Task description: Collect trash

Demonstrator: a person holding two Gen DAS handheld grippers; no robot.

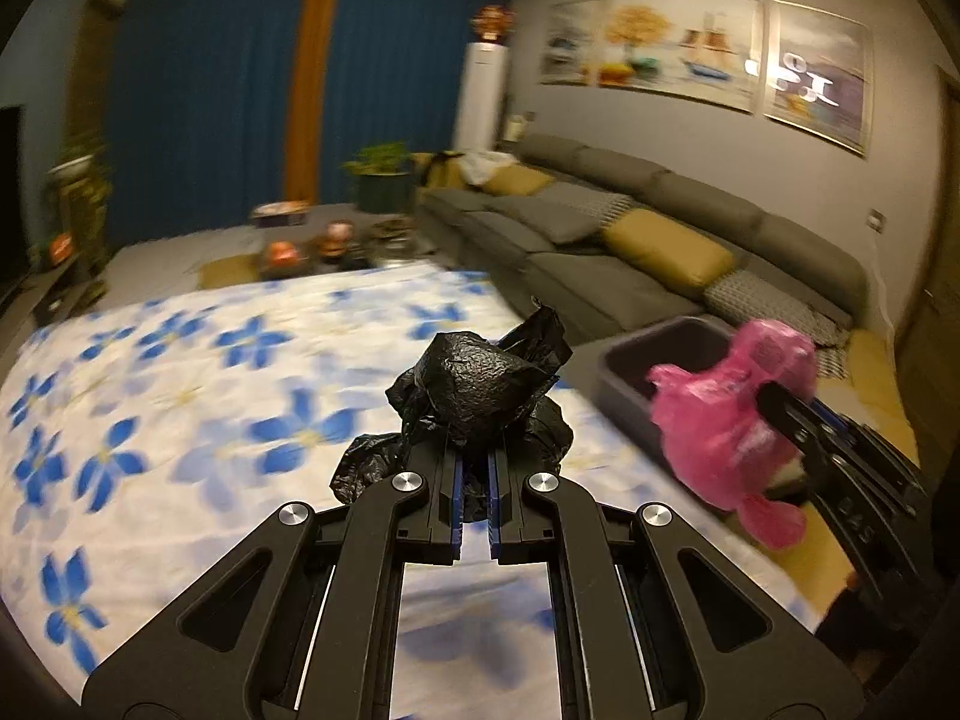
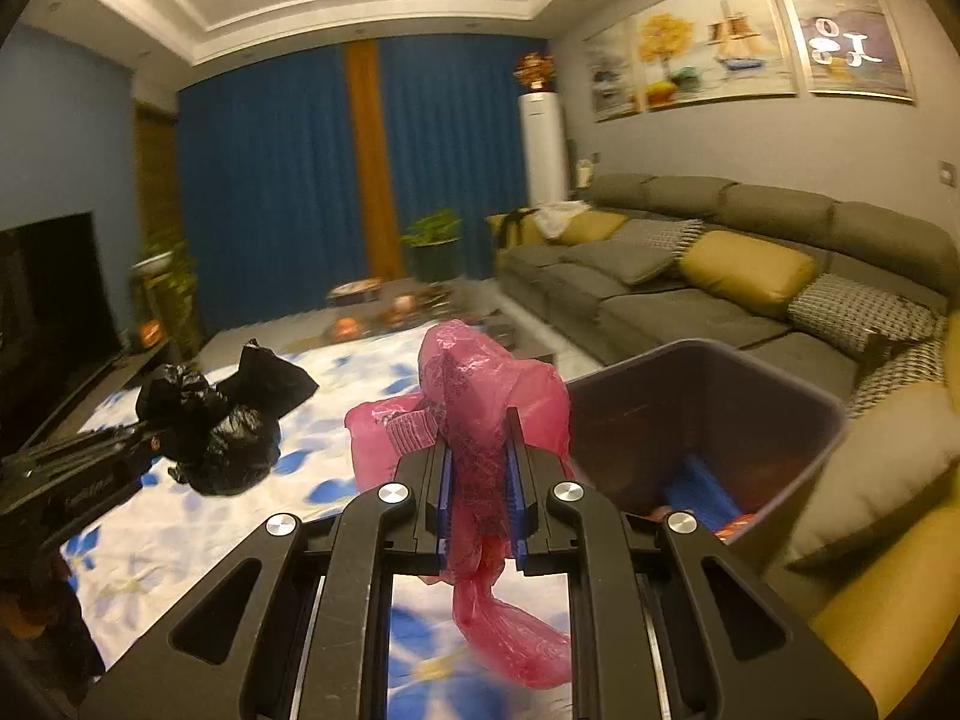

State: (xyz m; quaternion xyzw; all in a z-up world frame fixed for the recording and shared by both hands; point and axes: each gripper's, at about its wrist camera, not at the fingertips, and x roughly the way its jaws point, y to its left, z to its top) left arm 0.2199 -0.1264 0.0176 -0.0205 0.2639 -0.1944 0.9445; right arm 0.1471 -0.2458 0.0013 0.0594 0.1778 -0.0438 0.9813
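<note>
Blue-flowered cloth [image 1: 180, 372]; left hand-held gripper [image 1: 475, 468] clamps black bag [image 1: 480, 390], right [image 2: 480, 468] pink bag [image 2: 480, 396].

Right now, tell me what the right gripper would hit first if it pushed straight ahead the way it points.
The right gripper, shut on the pink bag, points just left of the bin. Going straight, the bag would probably brush the bin's near left rim first; otherwise it passes over the flowered cloth. Depth is unclear.

We hold our left gripper [image 1: 475, 468] level, jaws pinched nearly together with something clamped between them. Our right gripper [image 2: 478, 468] sits just beside it on the right, jaws likewise closed on a load
</note>
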